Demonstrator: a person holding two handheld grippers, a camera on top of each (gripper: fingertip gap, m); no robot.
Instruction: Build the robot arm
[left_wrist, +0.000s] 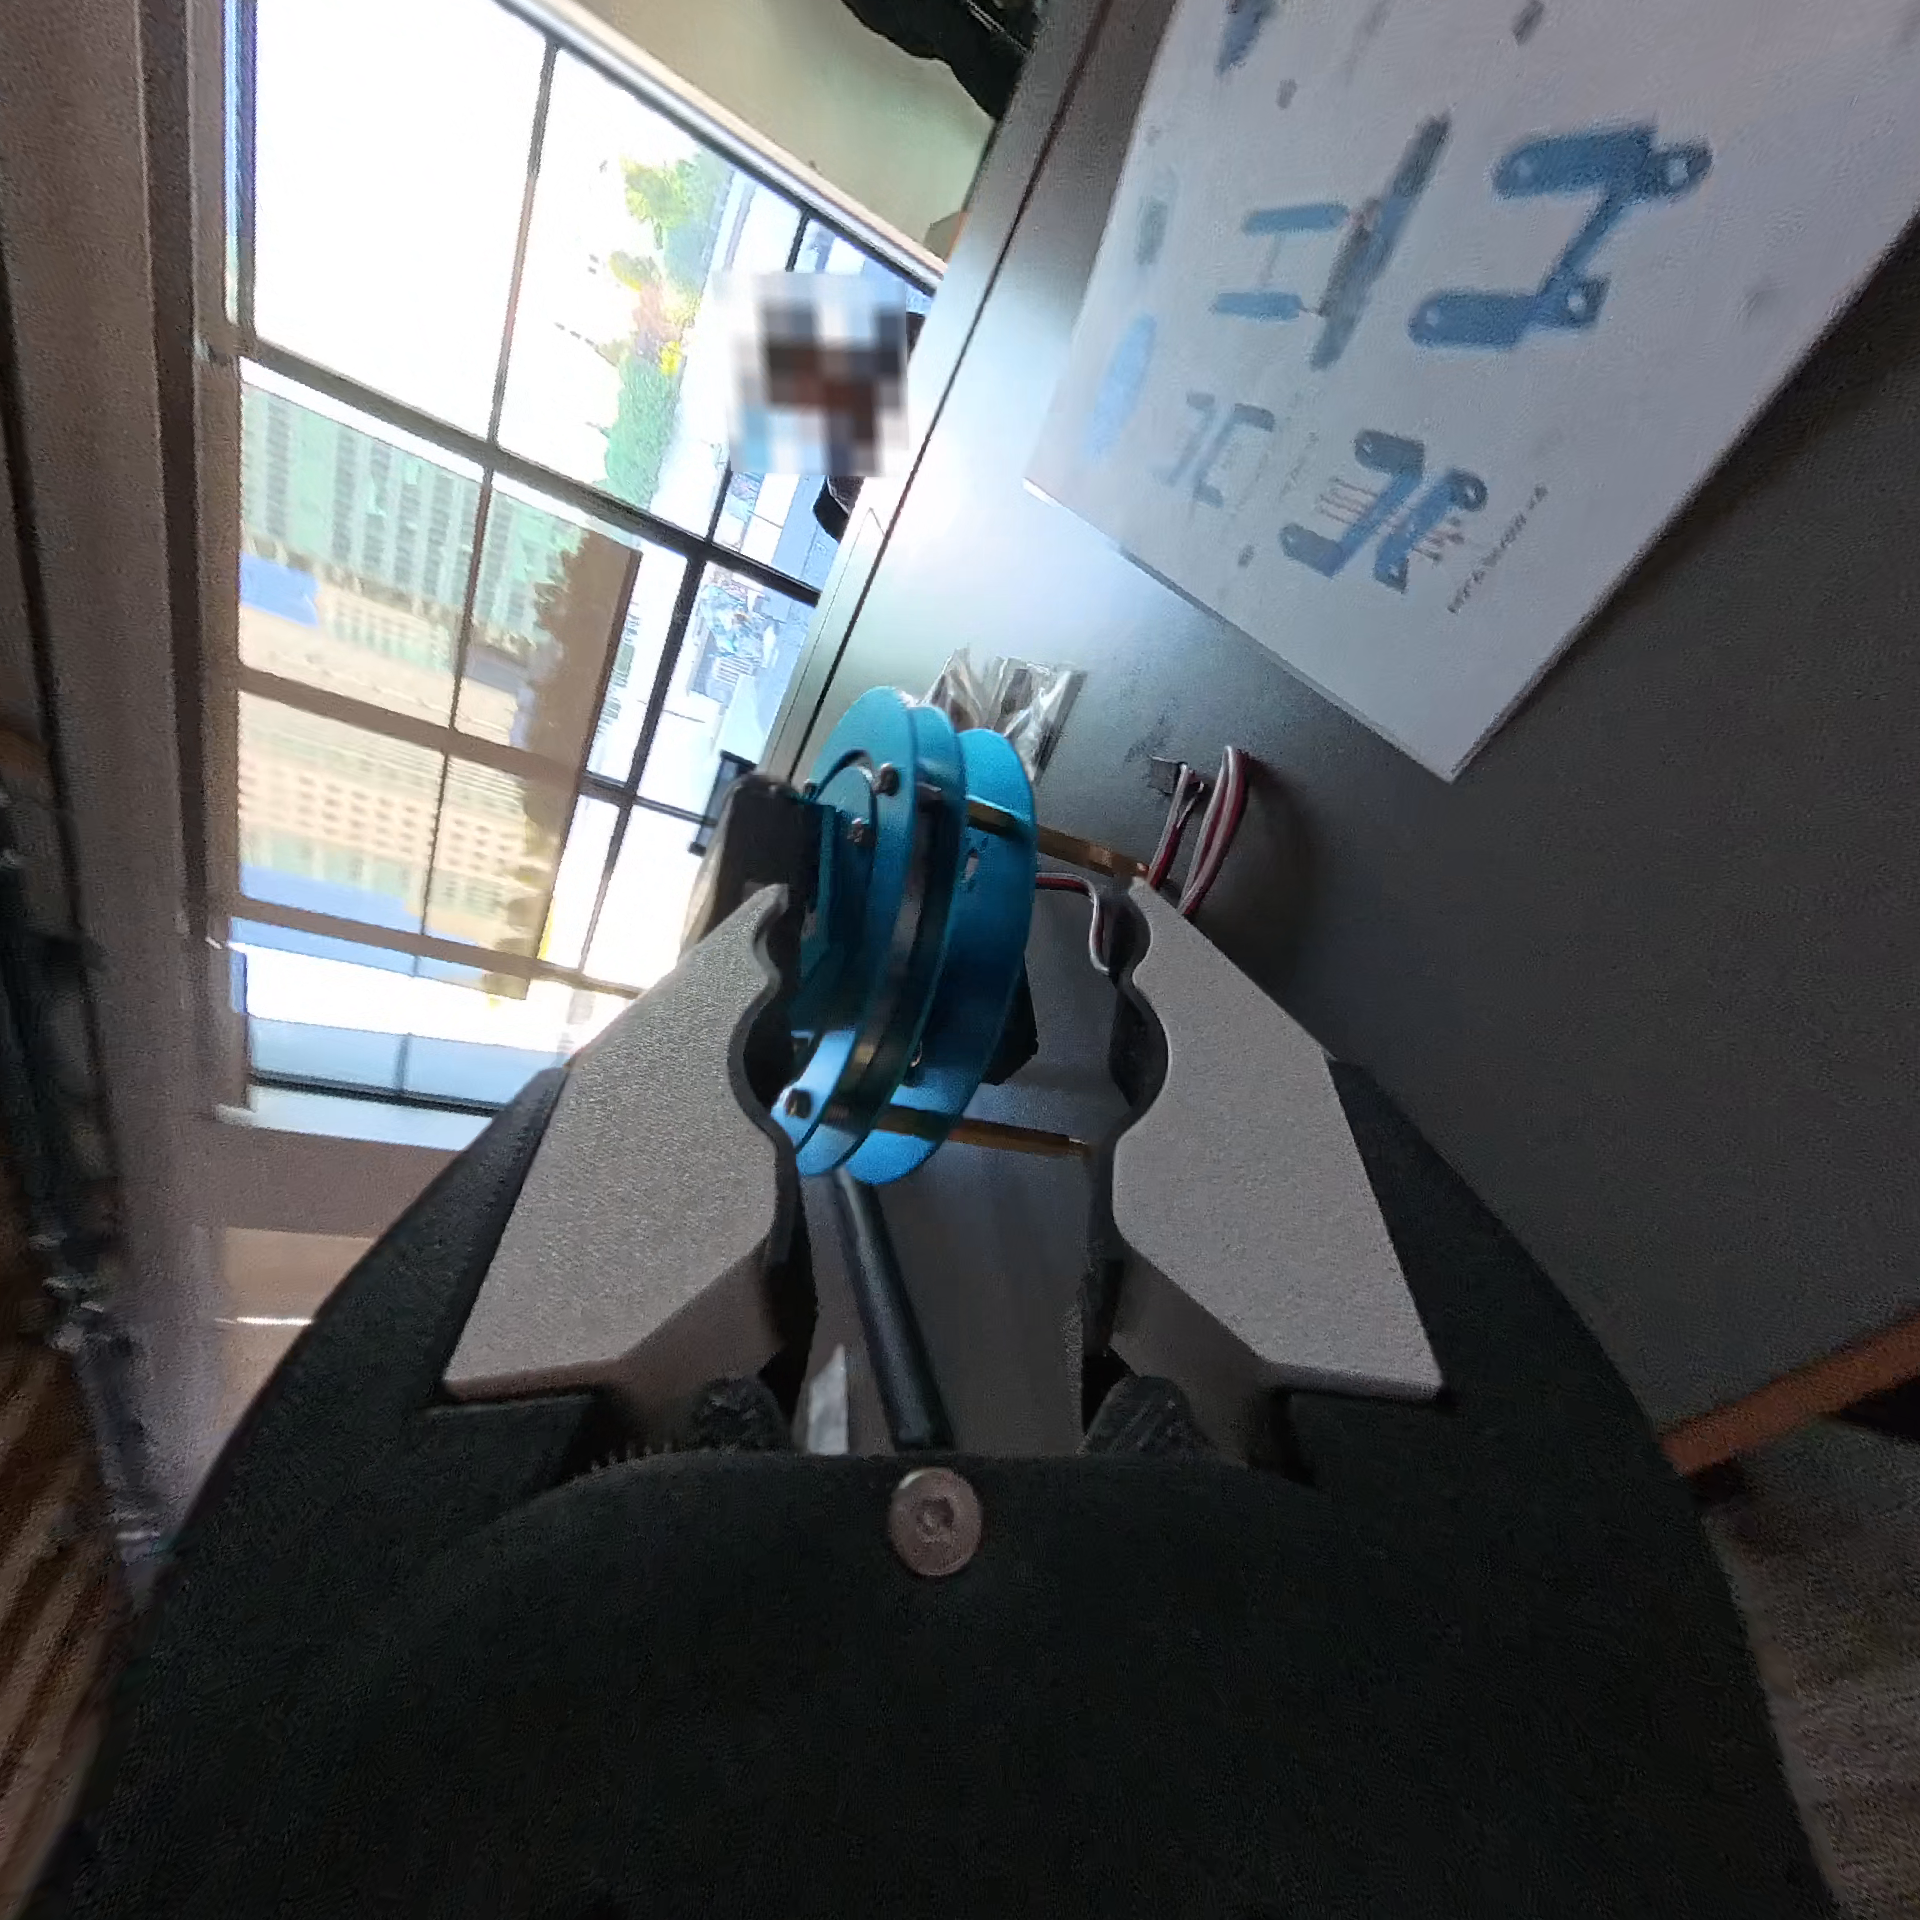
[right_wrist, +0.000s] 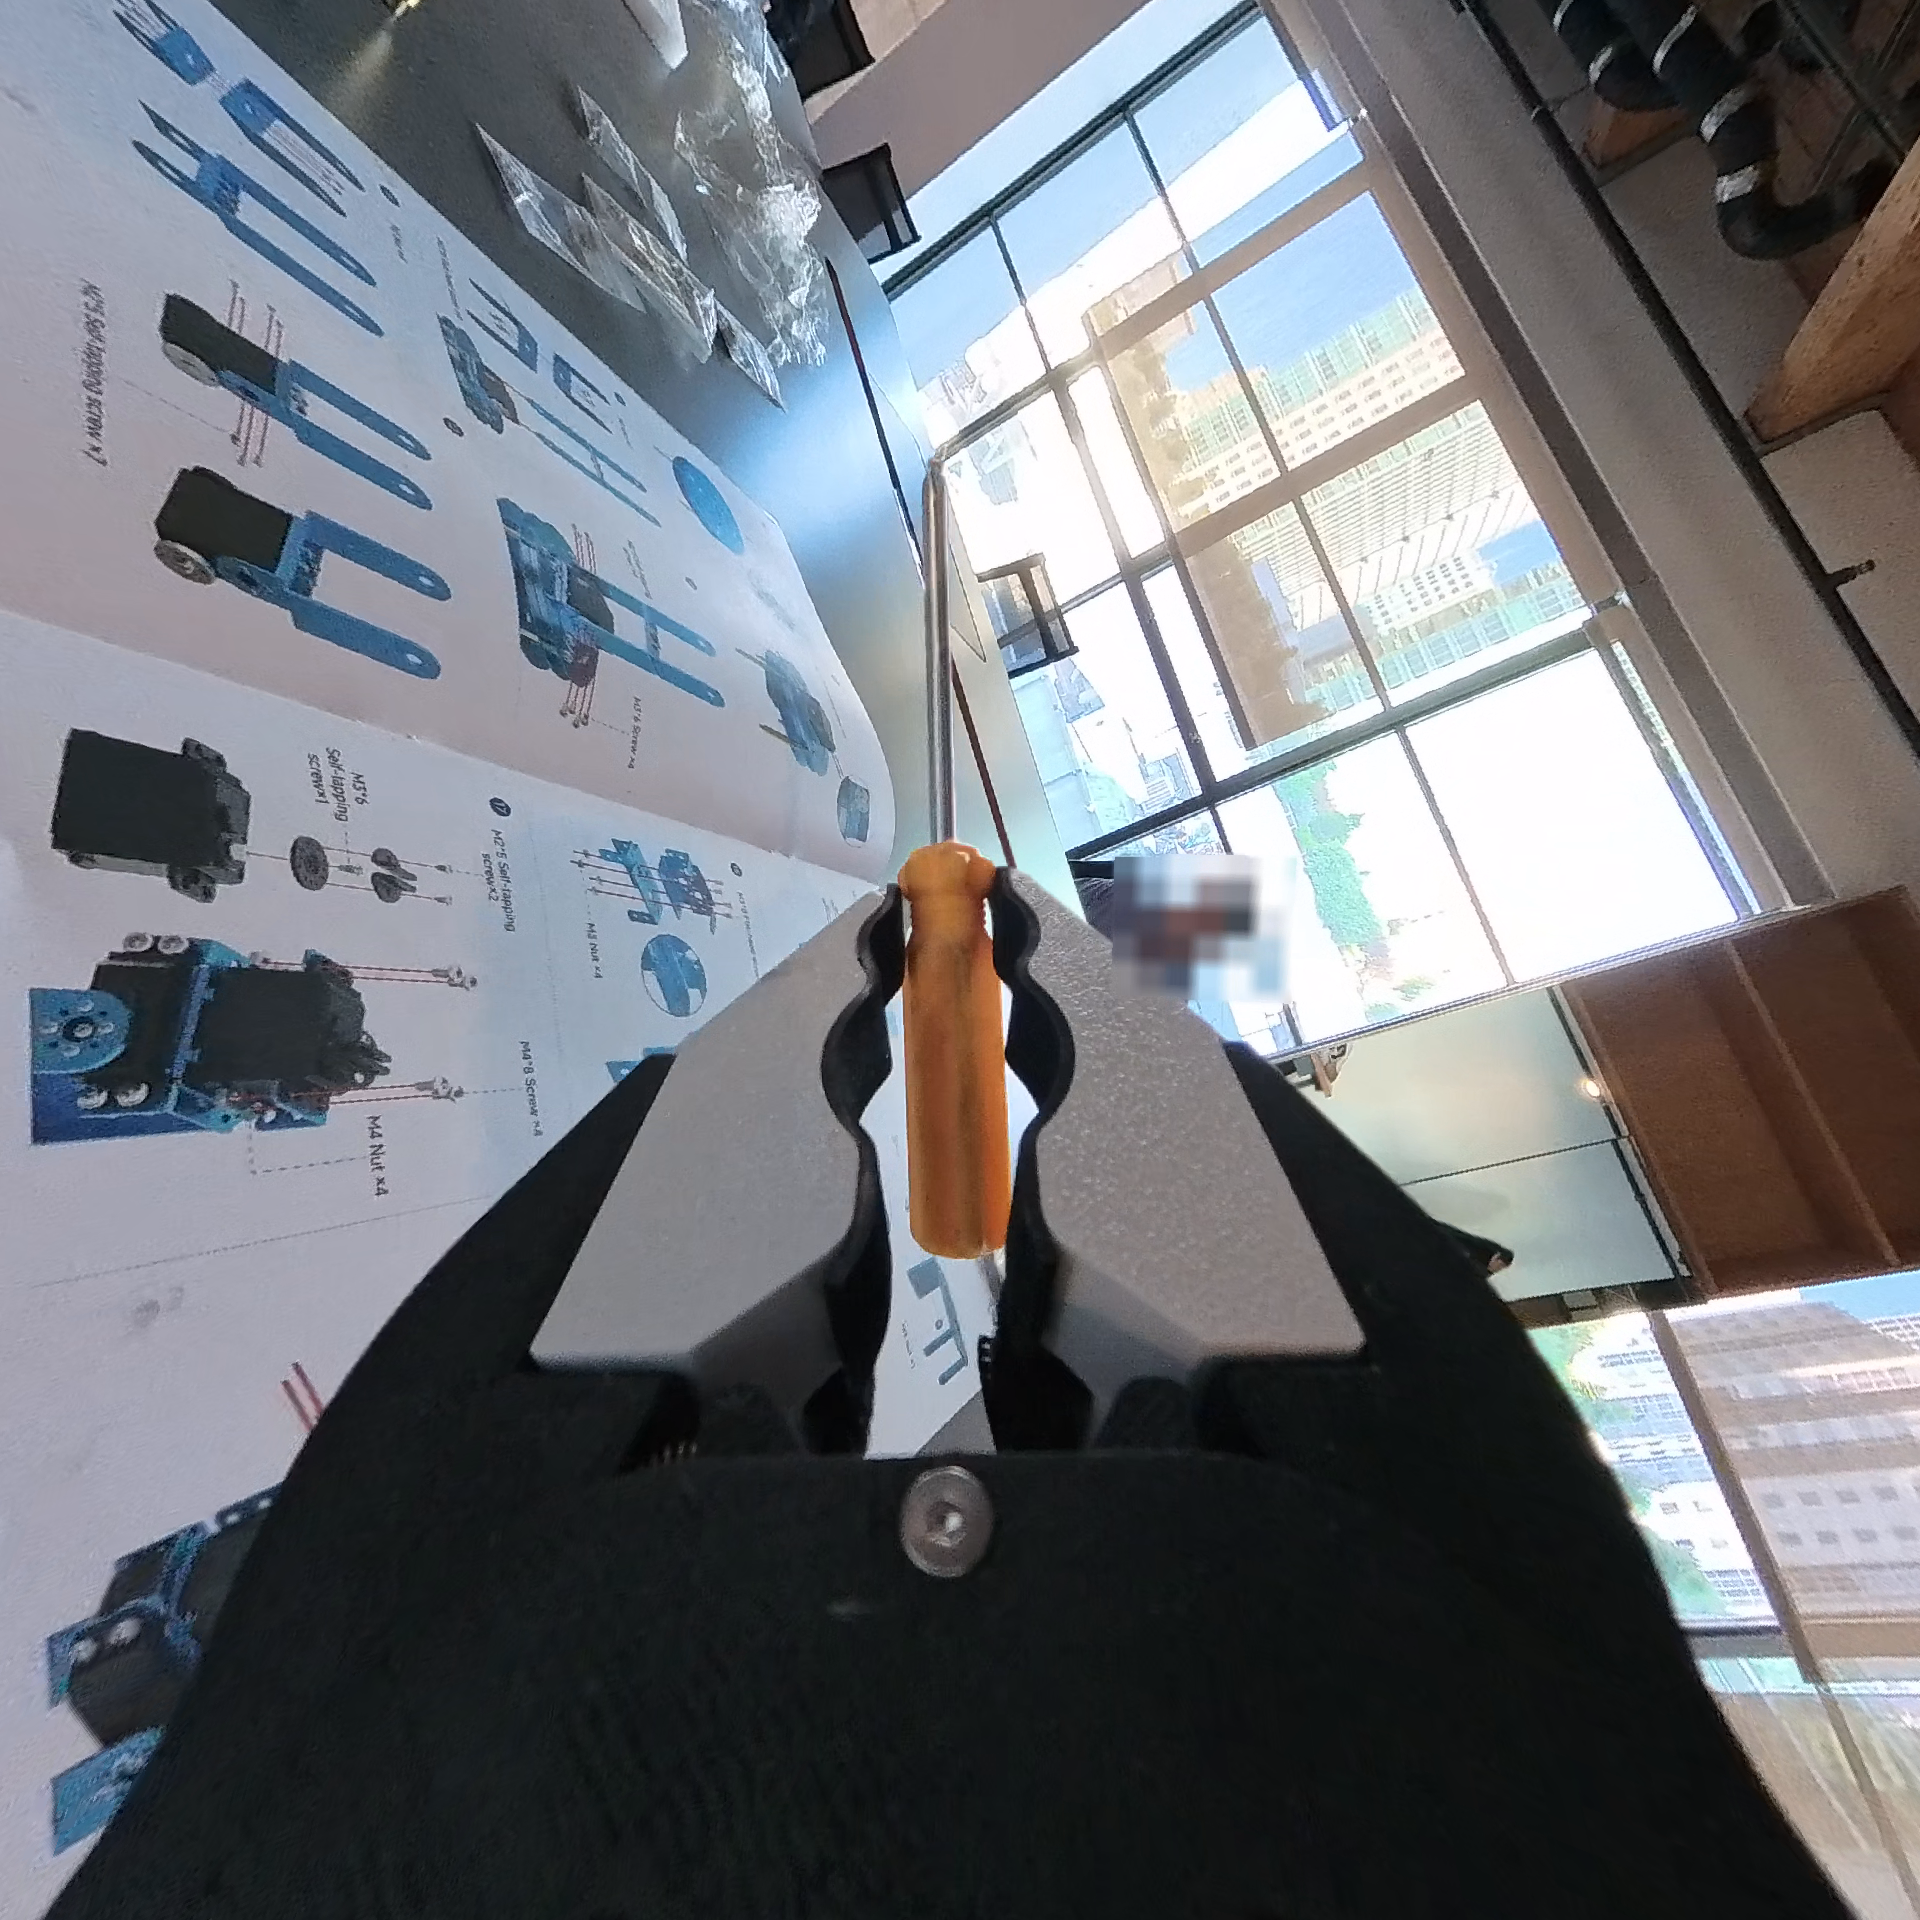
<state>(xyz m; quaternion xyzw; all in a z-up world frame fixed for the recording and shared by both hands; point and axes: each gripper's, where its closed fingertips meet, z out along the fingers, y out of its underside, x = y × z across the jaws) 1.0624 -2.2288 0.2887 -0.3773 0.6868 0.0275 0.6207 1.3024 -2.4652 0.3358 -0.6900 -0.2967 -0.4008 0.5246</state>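
My left gripper (left_wrist: 956, 904) is closed on a blue metal disc assembly (left_wrist: 914, 935). Its left finger presses the outer disc and its right finger meets the ends of the brass standoffs (left_wrist: 997, 1132). Red, white and black wires (left_wrist: 1205, 831) trail from the assembly onto the grey table (left_wrist: 1558, 935). A dark rod (left_wrist: 883, 1299) runs between the fingers below the discs. My right gripper (right_wrist: 948, 883) is shut on the orange handle of a screwdriver (right_wrist: 954, 1060). Its steel shaft (right_wrist: 940, 665) points straight ahead, beyond the printed instruction sheet (right_wrist: 312, 727).
The instruction sheet also lies on the table in the left wrist view (left_wrist: 1455, 364). Clear plastic parts bags (right_wrist: 644, 229) lie past the sheet, and one shows behind the assembly (left_wrist: 1008, 696). Large windows (right_wrist: 1351, 520) face both views. A wooden cabinet (right_wrist: 1766, 1091) stands at the right. The left gripper's tips are roughly 35 cm from the right gripper's.
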